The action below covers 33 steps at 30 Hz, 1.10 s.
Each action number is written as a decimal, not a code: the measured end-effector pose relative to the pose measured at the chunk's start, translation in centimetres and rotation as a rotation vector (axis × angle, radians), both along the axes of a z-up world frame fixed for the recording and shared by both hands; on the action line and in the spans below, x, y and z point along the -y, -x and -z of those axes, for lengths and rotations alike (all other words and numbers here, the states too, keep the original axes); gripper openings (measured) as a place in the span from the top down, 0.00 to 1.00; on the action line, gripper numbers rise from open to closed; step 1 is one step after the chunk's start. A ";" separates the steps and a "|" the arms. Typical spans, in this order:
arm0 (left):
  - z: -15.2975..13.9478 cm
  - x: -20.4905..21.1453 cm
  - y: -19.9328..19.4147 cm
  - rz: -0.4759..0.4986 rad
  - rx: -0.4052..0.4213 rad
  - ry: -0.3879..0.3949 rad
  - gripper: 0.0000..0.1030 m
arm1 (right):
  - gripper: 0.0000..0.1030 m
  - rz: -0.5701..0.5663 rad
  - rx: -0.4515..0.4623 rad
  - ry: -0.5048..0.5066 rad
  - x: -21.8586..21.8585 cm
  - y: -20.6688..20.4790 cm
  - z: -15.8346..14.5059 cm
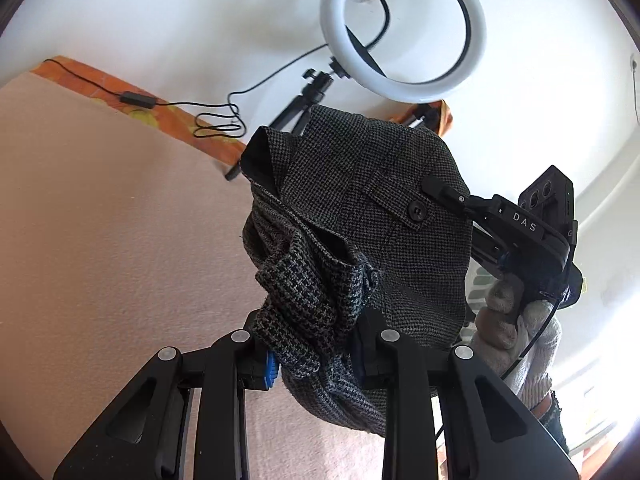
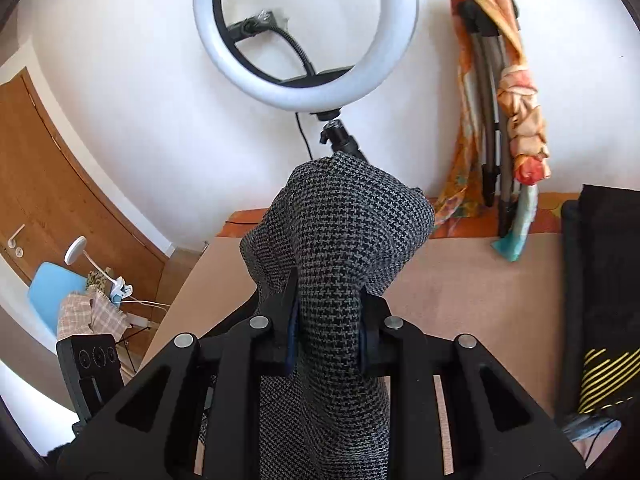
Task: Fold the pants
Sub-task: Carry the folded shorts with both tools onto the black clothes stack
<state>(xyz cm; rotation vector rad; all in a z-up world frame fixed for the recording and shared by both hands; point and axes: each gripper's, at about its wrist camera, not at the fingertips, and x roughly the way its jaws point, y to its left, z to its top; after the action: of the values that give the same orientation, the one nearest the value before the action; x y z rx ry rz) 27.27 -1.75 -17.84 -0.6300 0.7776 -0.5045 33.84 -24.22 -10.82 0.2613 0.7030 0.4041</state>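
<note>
The pants point(image 1: 360, 208) are dark grey houndstooth with a buttoned pocket flap. They hang lifted above the peach-covered table point(image 1: 100, 220), bunched between both grippers. My left gripper point(image 1: 312, 356) is shut on a fold of the pants. My right gripper point(image 2: 328, 344) is shut on another bunch of the pants point(image 2: 340, 232), which rises in front of it. In the left wrist view the right gripper point(image 1: 444, 192) shows at the right, held by a gloved hand, its fingers on the fabric near the pocket flap.
A ring light point(image 1: 404, 28) on a small tripod stands at the table's far edge, with its cable point(image 1: 216, 120) on the orange border. A flowered cloth hangs over a tripod point(image 2: 504, 112). A black bag point(image 2: 600, 300) lies at the right. A blue chair point(image 2: 52, 292) and door are at left.
</note>
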 end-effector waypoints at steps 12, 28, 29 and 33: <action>-3.7 17.5 -2.0 0.189 0.097 -0.027 0.75 | 0.78 0.176 0.105 0.008 17.9 4.3 -5.1; -2.2 33.2 -4.7 0.276 0.152 -0.130 0.75 | 0.78 0.225 0.091 0.104 32.4 1.7 -5.1; -1.6 33.8 -5.1 0.280 0.134 -0.138 0.75 | 0.78 0.227 0.080 0.113 32.9 1.1 -4.5; 0.1 35.5 -6.0 0.286 0.094 -0.191 0.75 | 0.78 0.260 0.014 0.146 34.8 -0.7 -1.0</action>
<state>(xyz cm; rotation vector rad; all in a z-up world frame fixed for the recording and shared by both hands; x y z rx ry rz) 33.30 -37.29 -17.96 -0.3158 0.8199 -0.7066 34.58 -59.00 -9.82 0.2077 0.6717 0.1061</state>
